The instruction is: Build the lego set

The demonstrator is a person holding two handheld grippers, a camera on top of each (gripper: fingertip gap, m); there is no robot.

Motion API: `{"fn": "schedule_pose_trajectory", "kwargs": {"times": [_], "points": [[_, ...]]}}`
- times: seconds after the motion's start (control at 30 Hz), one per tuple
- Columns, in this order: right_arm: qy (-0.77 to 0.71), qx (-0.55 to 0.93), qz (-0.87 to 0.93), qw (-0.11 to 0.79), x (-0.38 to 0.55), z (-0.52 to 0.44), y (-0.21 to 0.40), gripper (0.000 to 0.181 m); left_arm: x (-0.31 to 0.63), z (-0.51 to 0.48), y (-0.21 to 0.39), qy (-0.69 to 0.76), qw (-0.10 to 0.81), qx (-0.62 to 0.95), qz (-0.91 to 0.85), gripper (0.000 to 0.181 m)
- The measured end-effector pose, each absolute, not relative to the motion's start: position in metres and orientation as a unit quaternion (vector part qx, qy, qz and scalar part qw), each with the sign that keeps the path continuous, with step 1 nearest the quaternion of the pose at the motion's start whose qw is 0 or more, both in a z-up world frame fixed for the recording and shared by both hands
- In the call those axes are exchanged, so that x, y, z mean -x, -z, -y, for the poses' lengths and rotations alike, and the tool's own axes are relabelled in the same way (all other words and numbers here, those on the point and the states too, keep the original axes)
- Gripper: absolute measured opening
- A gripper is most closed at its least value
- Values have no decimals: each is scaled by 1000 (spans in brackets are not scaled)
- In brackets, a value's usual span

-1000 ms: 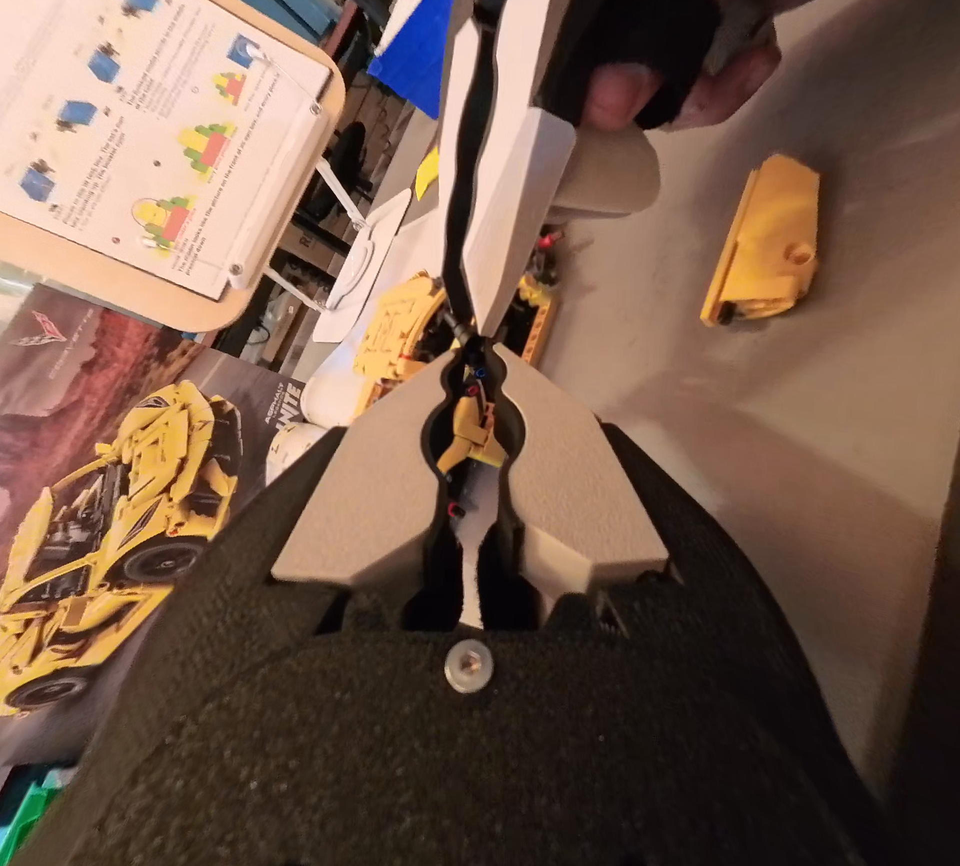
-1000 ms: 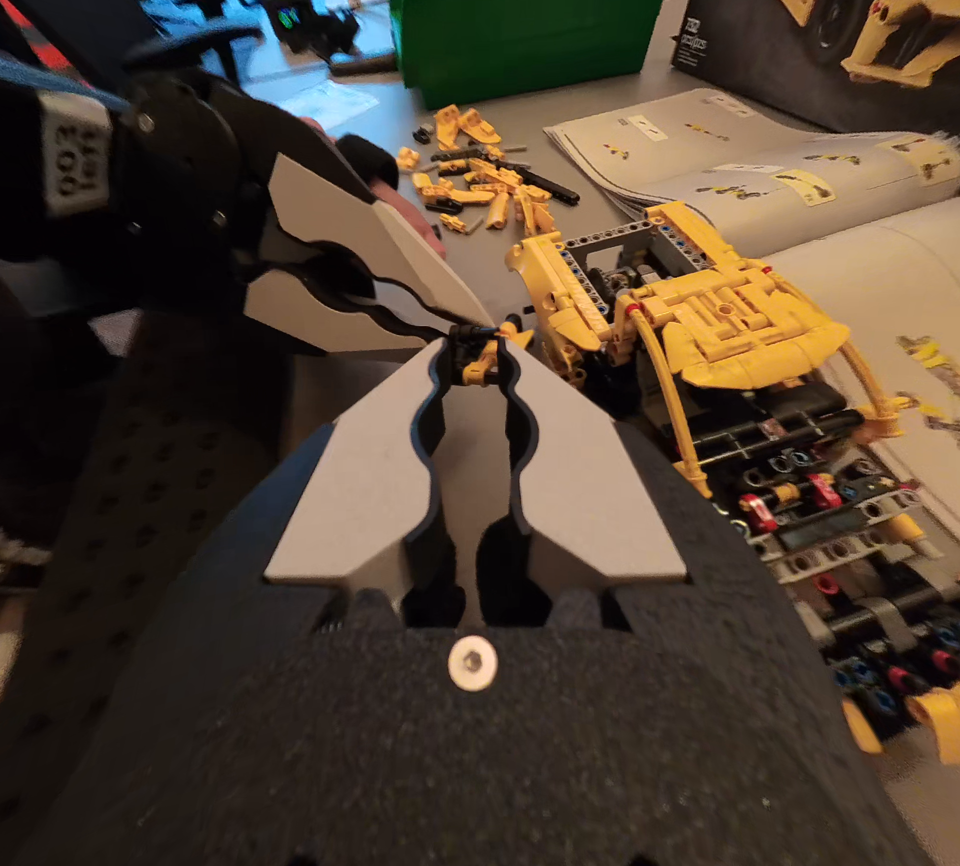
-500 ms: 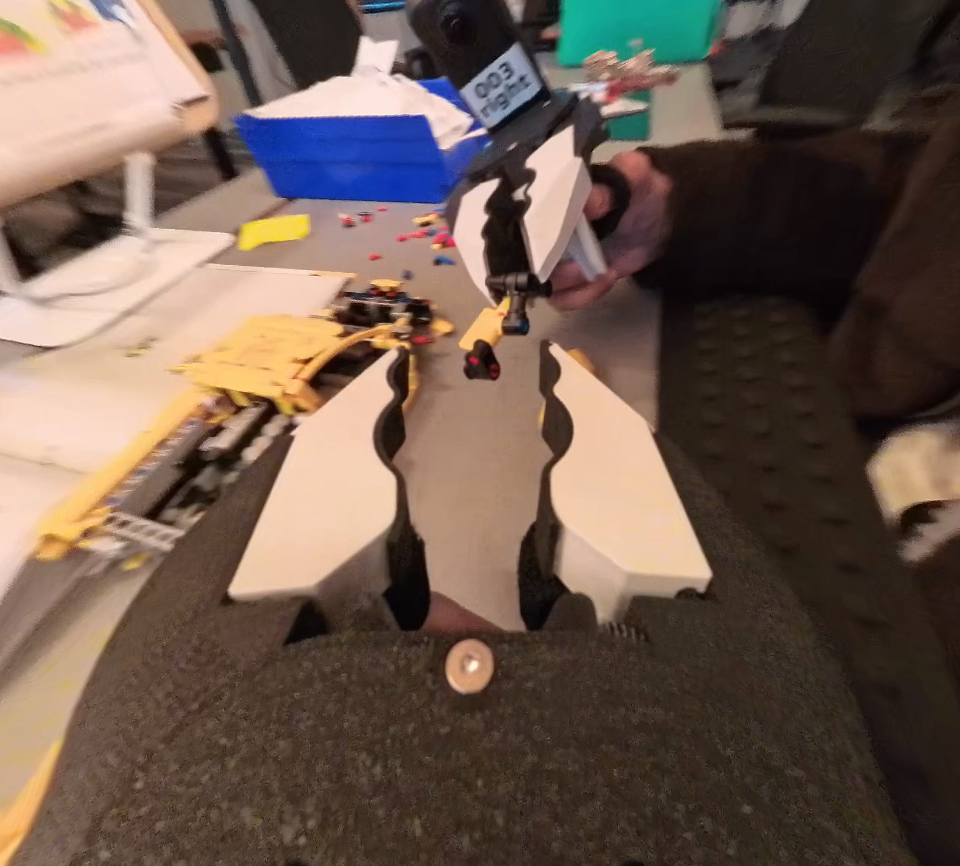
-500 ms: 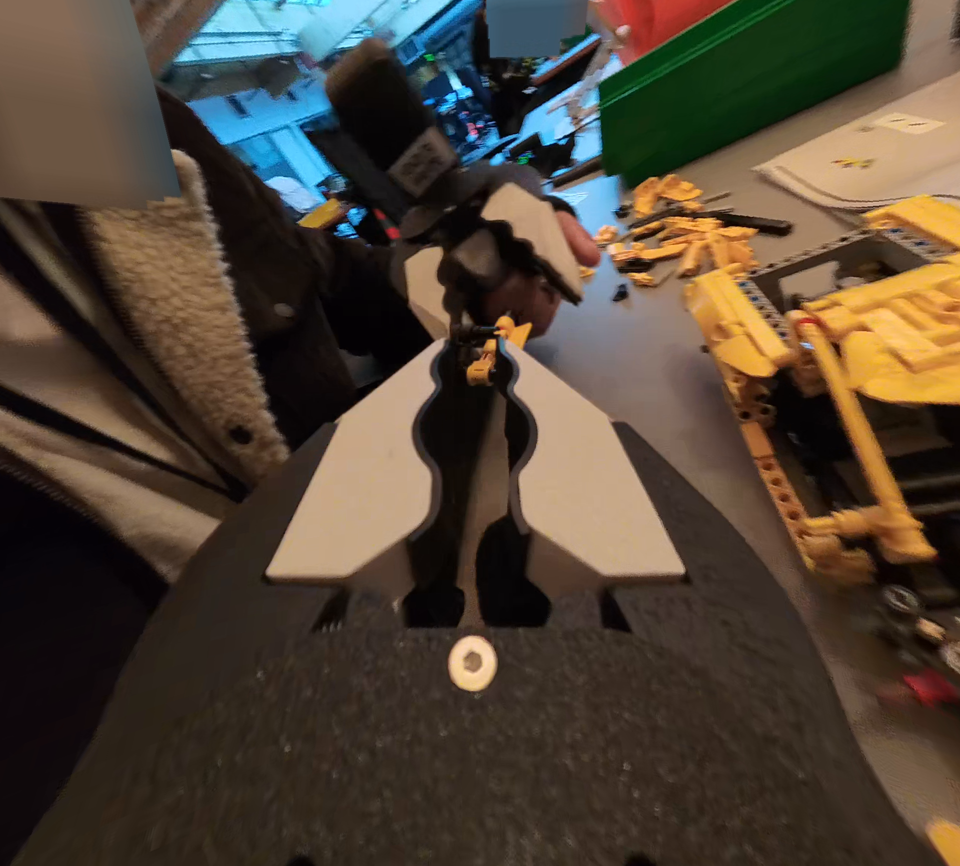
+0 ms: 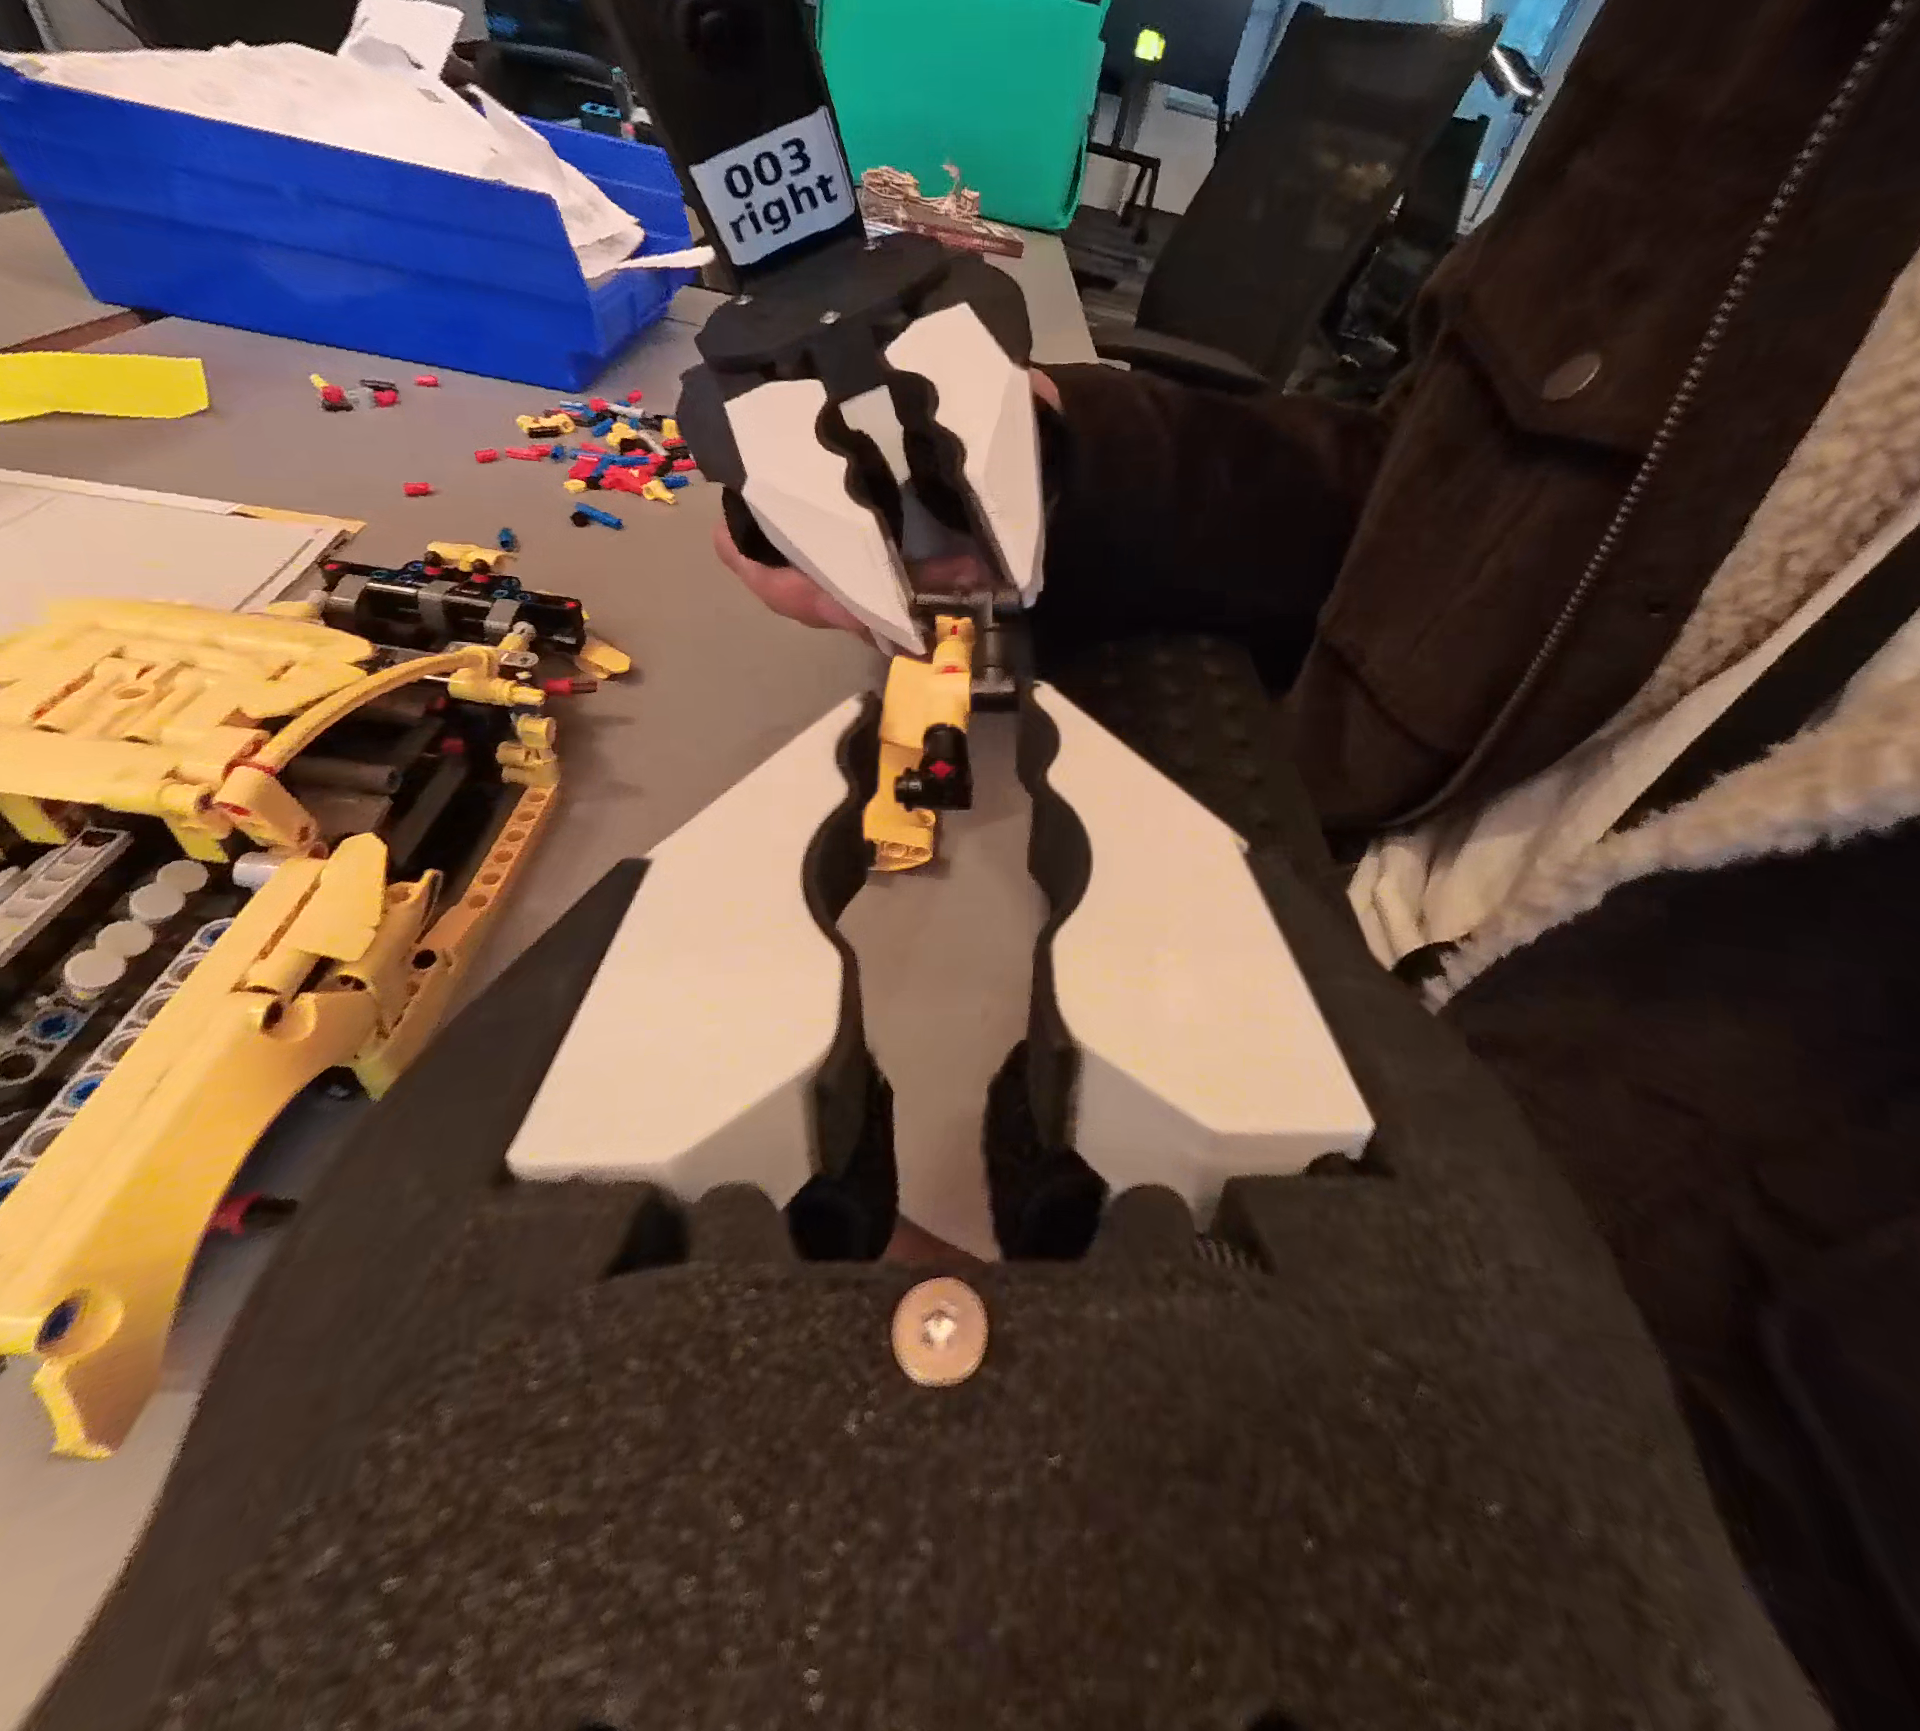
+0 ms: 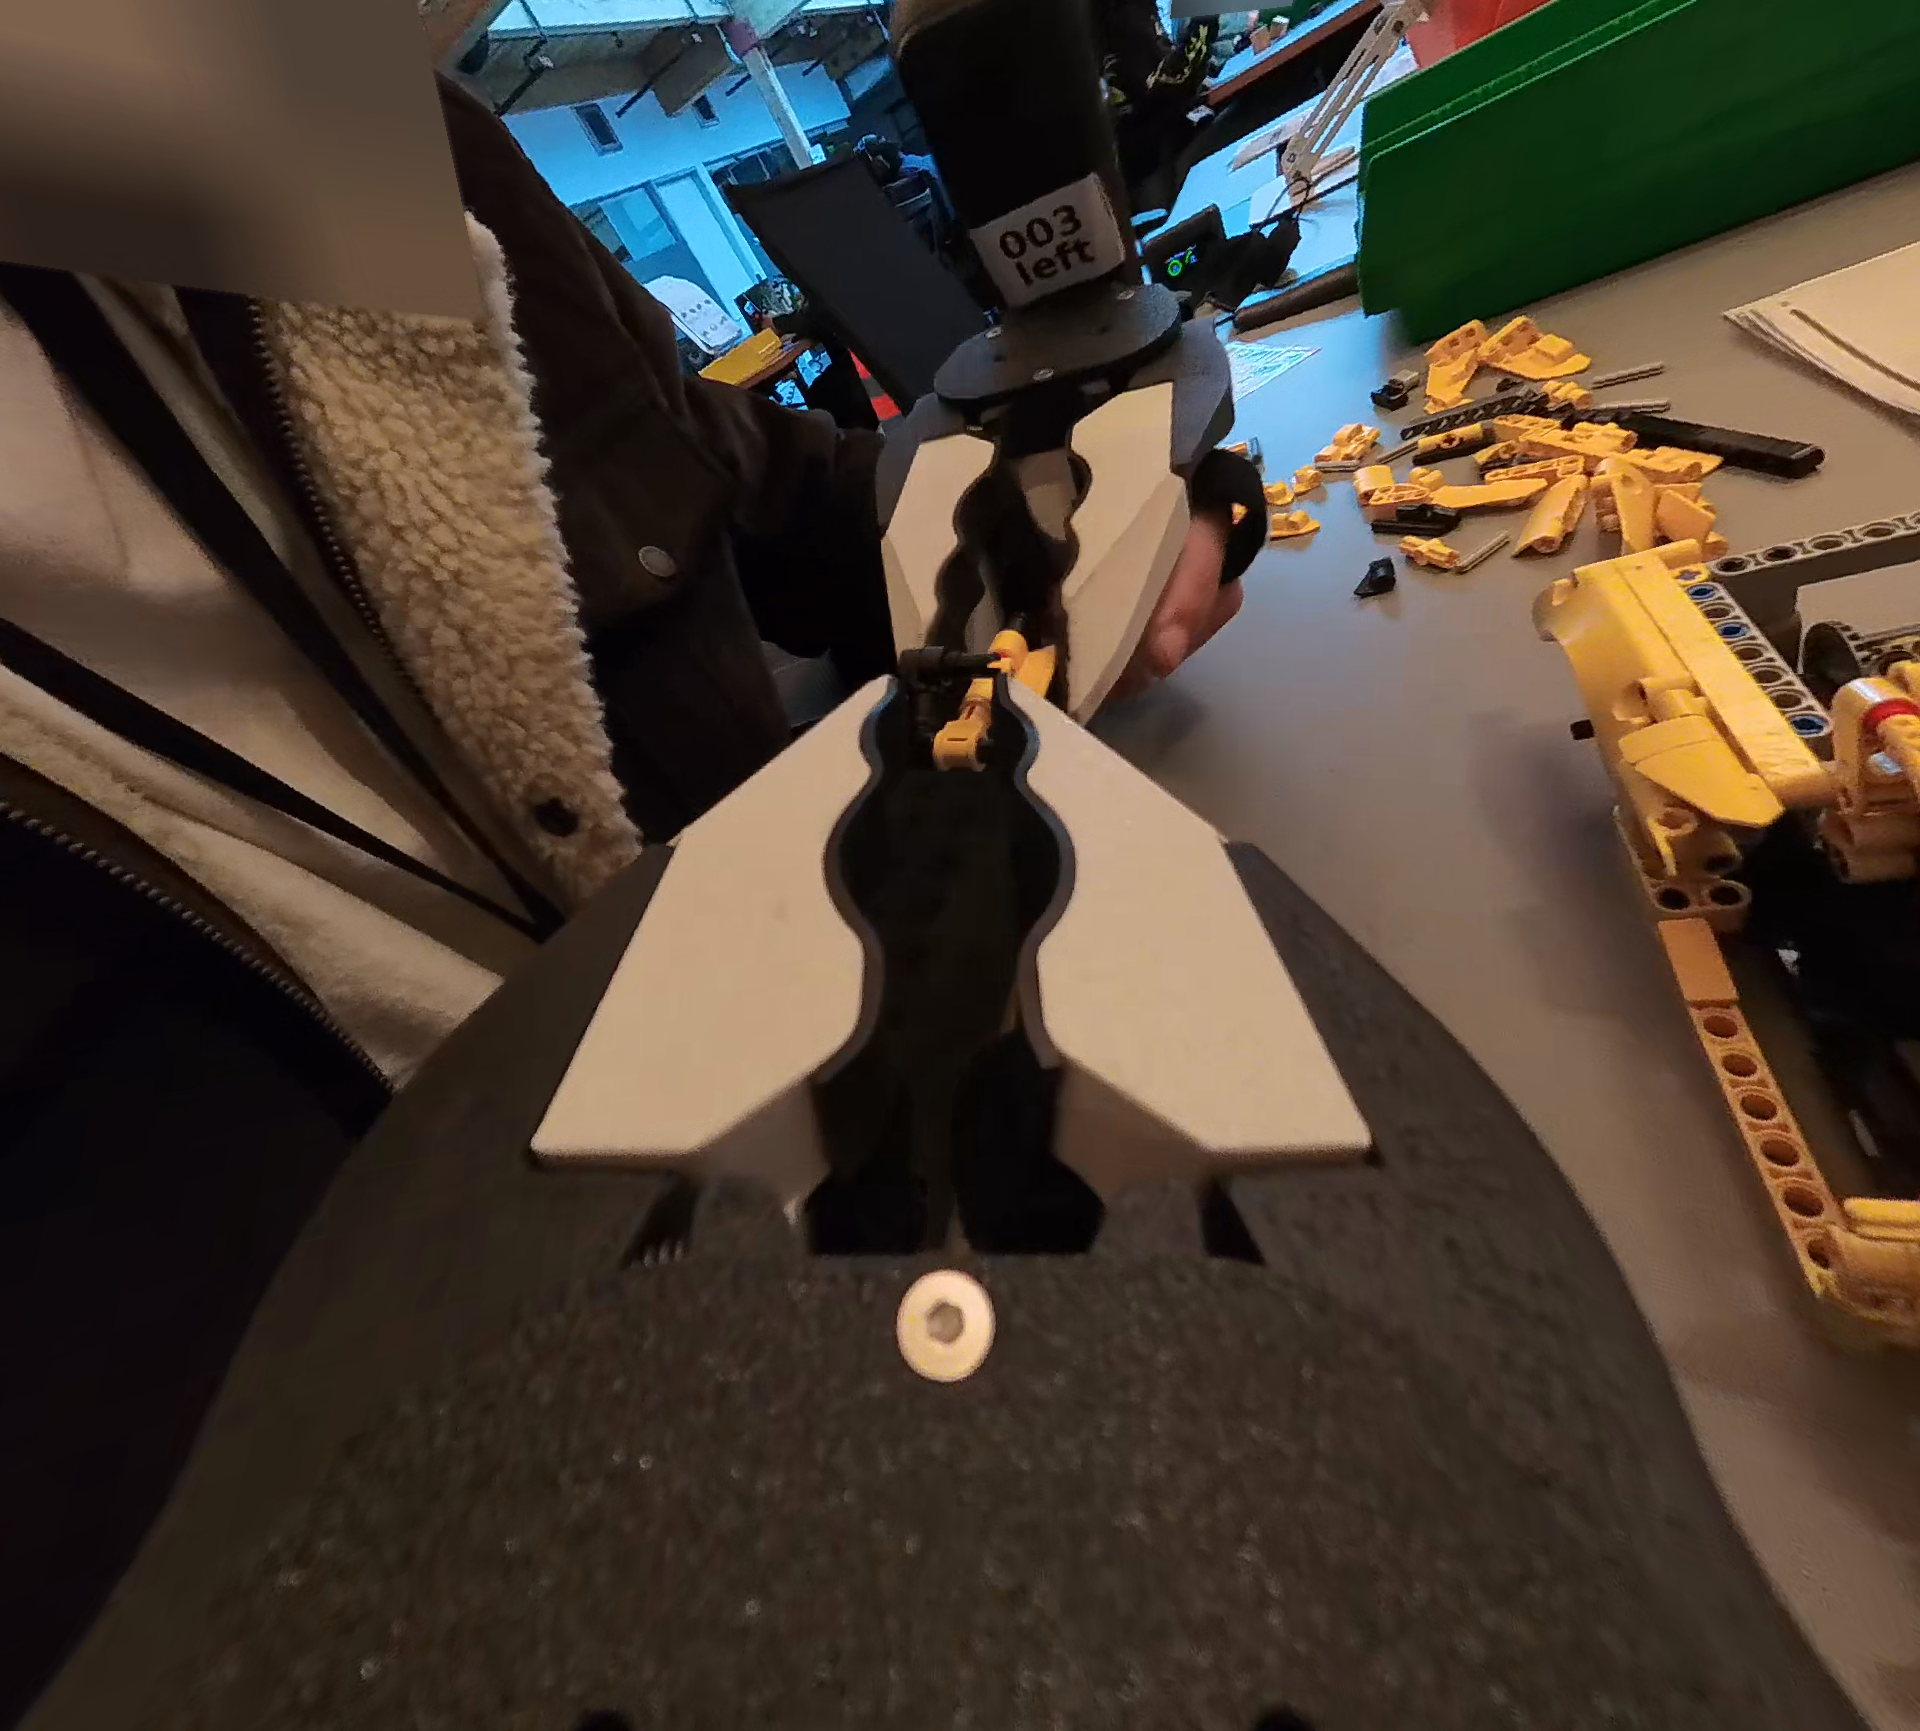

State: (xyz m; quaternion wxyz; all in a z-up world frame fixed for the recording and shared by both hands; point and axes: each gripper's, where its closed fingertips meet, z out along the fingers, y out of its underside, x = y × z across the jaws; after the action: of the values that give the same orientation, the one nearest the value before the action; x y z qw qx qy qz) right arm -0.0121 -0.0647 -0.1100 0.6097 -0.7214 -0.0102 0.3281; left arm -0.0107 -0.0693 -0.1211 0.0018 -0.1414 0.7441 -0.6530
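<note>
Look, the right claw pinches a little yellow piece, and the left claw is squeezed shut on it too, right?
No. The right claw does pinch the little yellow piece, but the left claw is open, fingers spread wide, as the left wrist view shows.

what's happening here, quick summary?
A person is building a yellow lego car with two handheld grippers. The right gripper is shut on a small yellow-and-black sub-assembly, held in the air above the table. The left gripper is open around it, not gripping. The half-built car and loose parts lie on the table.
</note>
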Motion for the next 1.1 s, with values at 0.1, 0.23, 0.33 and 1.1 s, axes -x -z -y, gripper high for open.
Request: {"fn": "schedule_pose_trajectory", "kwargs": {"times": [0.1,0.23,0.33,1.1], "points": [[-309,726,5,615,7,64,112,16,4,67,121,652,19,149,-743,25],[-217,745,-3,631,-9,57,119,28,-11,62,128,637,62,173,-749,25],[-192,757,-3,625,-10,53,125,33,-18,60,135,620,86,181,-759,25],[-162,767,4,621,-15,53,124,15,-15,63,133,624,85,175,-757,25]]}}
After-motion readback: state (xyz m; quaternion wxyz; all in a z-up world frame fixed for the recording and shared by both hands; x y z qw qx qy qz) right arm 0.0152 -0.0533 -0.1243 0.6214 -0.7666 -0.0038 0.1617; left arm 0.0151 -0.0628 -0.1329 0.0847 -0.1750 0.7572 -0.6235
